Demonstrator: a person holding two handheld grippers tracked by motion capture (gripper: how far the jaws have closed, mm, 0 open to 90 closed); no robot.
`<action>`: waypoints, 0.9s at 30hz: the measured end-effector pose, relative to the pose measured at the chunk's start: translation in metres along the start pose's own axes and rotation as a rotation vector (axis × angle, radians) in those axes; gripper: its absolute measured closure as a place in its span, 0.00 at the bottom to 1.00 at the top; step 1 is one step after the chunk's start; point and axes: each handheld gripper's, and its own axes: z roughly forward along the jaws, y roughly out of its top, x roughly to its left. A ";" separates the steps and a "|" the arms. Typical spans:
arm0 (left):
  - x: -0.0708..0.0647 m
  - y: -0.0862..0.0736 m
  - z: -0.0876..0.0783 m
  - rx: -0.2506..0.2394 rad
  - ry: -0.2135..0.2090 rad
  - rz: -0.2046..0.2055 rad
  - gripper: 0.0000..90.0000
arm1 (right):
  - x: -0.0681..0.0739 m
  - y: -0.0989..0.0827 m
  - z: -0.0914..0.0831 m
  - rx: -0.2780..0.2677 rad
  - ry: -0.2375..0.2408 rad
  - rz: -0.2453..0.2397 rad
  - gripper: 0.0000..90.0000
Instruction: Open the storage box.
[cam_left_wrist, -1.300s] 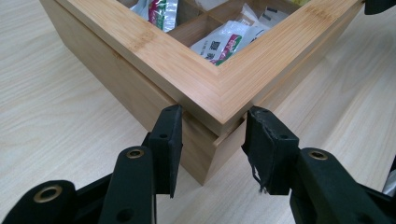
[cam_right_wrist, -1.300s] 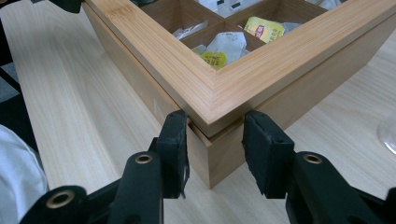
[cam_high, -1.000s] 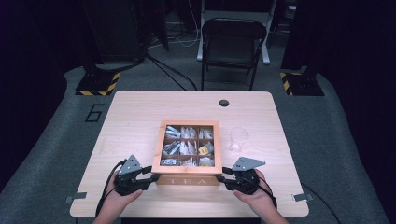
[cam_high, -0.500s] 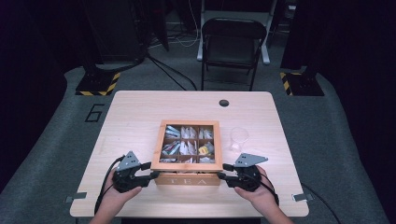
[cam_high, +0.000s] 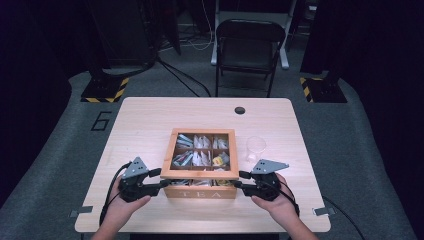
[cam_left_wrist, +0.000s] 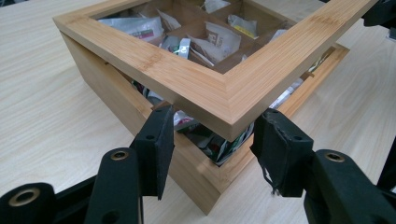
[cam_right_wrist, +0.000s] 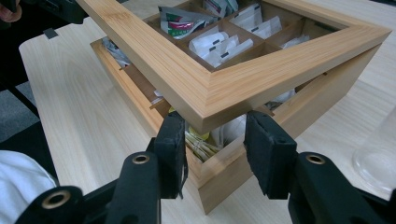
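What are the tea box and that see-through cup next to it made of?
The tea box looks like bamboo or light wood, matte: fine straight grain strips show on its lid frame. The cup seems clear plastic, possibly glass: the table shows through it.

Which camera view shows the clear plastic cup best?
The high view: the clear plastic cup stands whole on the table, right of the tea box. The right gripper view catches just its blurred edge.
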 end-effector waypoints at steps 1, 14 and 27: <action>0.000 0.001 -0.001 0.001 -0.001 0.000 0.54 | 0.000 0.001 0.000 0.000 0.001 -0.002 0.64; 0.003 0.022 -0.009 -0.020 0.014 0.038 0.52 | -0.003 0.020 -0.009 -0.032 -0.021 -0.022 0.56; 0.007 0.034 -0.013 -0.035 0.015 0.051 0.51 | -0.005 0.034 -0.011 -0.044 -0.037 -0.051 0.53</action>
